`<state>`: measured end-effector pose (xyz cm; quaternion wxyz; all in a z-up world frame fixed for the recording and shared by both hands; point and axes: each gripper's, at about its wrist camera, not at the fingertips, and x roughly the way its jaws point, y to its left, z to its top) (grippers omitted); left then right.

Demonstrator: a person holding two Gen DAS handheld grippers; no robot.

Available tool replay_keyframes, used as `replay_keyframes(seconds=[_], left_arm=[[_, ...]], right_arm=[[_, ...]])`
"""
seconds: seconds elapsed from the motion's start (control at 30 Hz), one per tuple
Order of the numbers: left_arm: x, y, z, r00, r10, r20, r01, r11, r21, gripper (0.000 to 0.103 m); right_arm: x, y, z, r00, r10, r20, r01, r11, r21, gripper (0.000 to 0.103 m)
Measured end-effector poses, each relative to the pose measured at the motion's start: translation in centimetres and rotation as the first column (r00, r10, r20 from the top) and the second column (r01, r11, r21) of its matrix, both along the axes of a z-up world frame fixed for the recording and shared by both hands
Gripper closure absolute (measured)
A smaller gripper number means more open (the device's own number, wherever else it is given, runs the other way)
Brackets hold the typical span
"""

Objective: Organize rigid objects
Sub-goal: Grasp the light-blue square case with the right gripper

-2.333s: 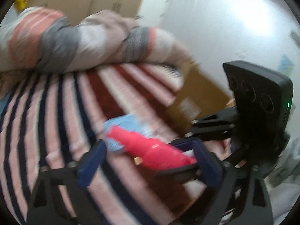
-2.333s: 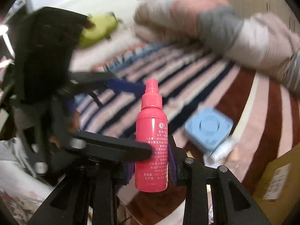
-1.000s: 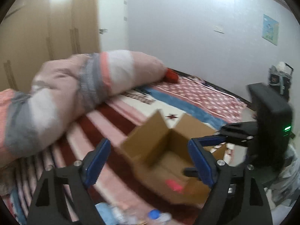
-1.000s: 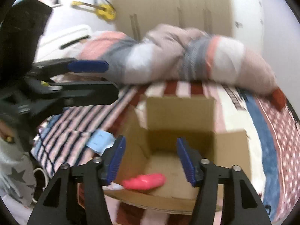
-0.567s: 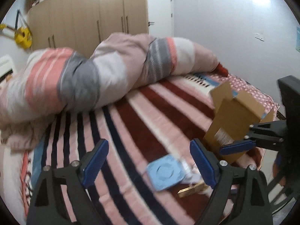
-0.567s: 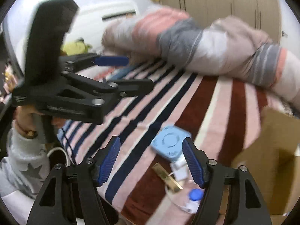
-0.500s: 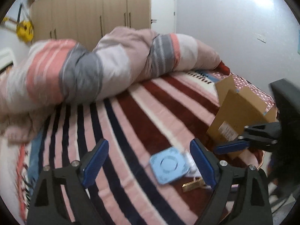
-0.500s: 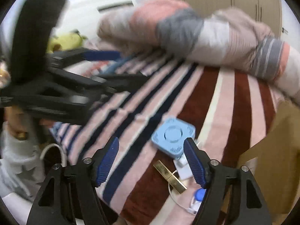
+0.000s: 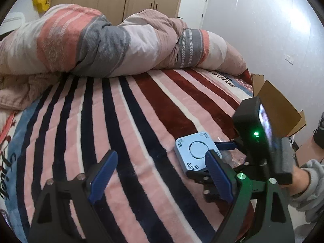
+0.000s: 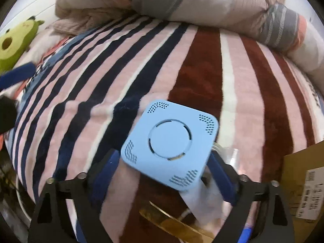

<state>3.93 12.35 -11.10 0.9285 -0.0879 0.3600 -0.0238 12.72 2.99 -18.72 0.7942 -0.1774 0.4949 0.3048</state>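
A light-blue square device (image 10: 172, 141) with a round centre lies flat on the striped blanket; it also shows in the left wrist view (image 9: 192, 151). My right gripper (image 10: 162, 174) is open, its blue pads either side of the device's near edge. My left gripper (image 9: 160, 174) is open and empty above the blanket, left of the device. A cardboard box (image 9: 277, 109) stands at the right; its side shows in the right wrist view (image 10: 305, 182).
A gold flat bar (image 10: 174, 220), white packet (image 10: 204, 198) and a blue-capped item (image 10: 246, 235) lie just near of the device. A rolled striped duvet (image 9: 105, 40) lines the far side. A green plush toy (image 10: 16, 38) sits far left.
The pink bottle was let go into the box earlier. My right gripper has since swung back and come down around the blue device. My left gripper stays open.
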Motion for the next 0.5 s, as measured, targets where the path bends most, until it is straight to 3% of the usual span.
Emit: replay_keyframes(seconds=[0.2, 0.27, 0.33, 0.4, 0.5], left_arm=[[-0.4, 1.1, -0.5, 1.000, 0.029, -0.007, -0.029, 1.000, -0.007, 0.017], [-0.5, 1.3, -0.6, 0.999, 0.034, -0.008, -0.034, 0.999, -0.014, 0.017], [-0.5, 1.4, -0.6, 0.999, 0.034, -0.008, -0.034, 0.999, -0.019, 0.017], [-0.6, 1.4, -0.6, 0.999, 0.033, -0.009, -0.033, 0.999, -0.017, 0.017], [-0.7, 1.7, -0.7, 0.999, 0.031, -0.014, -0.031, 0.999, -0.007, 0.017]], right_arm=[[0.7, 1.4, -0.9, 0.998, -0.035, 0.050, 0.034, 0.999, 0.007, 0.007], [0.8, 1.7, -1.3, 0.995, -0.043, 0.085, 0.044, 0.999, -0.010, 0.025], [0.7, 1.7, -1.1, 0.995, -0.023, 0.095, 0.022, 1.000, 0.010, 0.025], [0.2, 1.4, -0.6, 0.998, 0.023, 0.063, -0.027, 0.998, 0.062, 0.025], [-1.6, 1.5, 0.5, 0.977, 0.213, 0.017, -0.213, 0.964, 0.158, 0.025]])
